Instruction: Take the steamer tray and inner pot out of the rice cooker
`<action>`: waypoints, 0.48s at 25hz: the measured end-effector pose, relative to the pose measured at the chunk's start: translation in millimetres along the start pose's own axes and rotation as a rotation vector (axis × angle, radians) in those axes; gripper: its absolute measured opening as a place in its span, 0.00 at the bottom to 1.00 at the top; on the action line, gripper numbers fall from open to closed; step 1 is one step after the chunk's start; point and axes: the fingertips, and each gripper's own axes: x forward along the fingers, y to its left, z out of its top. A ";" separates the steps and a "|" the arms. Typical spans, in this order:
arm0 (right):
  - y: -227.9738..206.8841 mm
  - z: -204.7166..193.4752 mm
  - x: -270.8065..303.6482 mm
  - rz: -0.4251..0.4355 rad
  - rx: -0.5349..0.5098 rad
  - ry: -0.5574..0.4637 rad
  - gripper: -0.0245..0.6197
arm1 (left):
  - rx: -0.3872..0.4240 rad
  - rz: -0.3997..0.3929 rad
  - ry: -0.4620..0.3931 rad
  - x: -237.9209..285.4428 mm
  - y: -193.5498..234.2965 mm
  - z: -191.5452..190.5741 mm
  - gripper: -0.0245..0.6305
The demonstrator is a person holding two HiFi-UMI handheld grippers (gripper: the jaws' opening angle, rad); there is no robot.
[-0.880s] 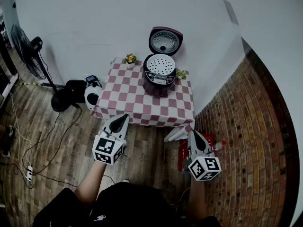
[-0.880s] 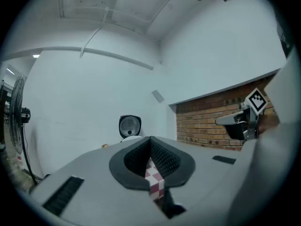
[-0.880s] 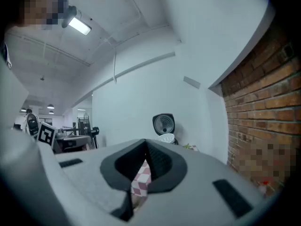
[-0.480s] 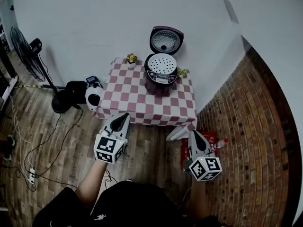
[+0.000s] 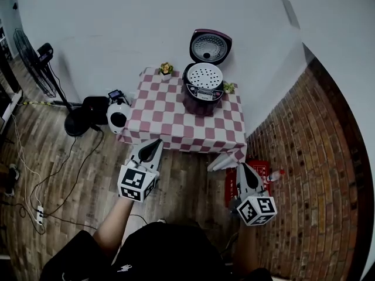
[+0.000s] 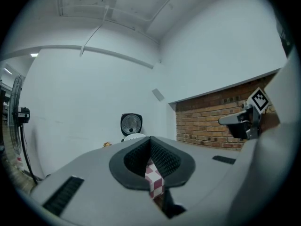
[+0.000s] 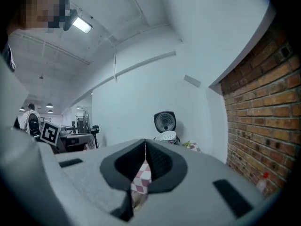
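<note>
On the far right of a small counter draped in red-and-white checked cloth, a dark maroon rice cooker, its round lid tipped up against the white wall. Seated in the open mouth, a white perforated steamer tray; inner pot hidden beneath it, not to be made out. Well short of the counter, over the wooden floor, left tongs and right tongs, both clenched tight on nothing, tips aimed toward the cooker. Beside the right tongs, a red brick wall; left of the counter, a black standing fan
</note>
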 end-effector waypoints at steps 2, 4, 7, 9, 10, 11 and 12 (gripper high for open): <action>1.4 1.5 0.6 0.008 -0.001 0.000 0.05 | -0.005 0.005 0.006 1.2 1.4 -0.6 0.04; 0.9 0.9 1.7 0.017 0.000 0.001 0.05 | -0.001 0.007 0.005 4.7 1.3 -1.1 0.04; -2.6 -2.4 6.5 0.024 0.009 0.009 0.04 | 0.006 0.002 0.009 10.6 -0.7 -2.9 0.04; -7.3 -3.0 11.3 0.027 0.014 0.009 0.05 | 0.009 -0.001 0.016 15.1 -2.8 -3.6 0.04; -10.7 -3.3 14.6 0.030 0.017 0.008 0.04 | 0.013 0.000 0.018 17.8 -3.6 -4.4 0.04; -14.6 -4.0 18.8 0.034 0.019 0.008 0.05 | 0.016 0.004 0.021 21.0 -4.1 -5.5 0.04; -18.6 -5.1 23.6 0.038 0.019 0.010 0.05 | 0.016 0.008 0.024 24.4 -4.2 -6.7 0.04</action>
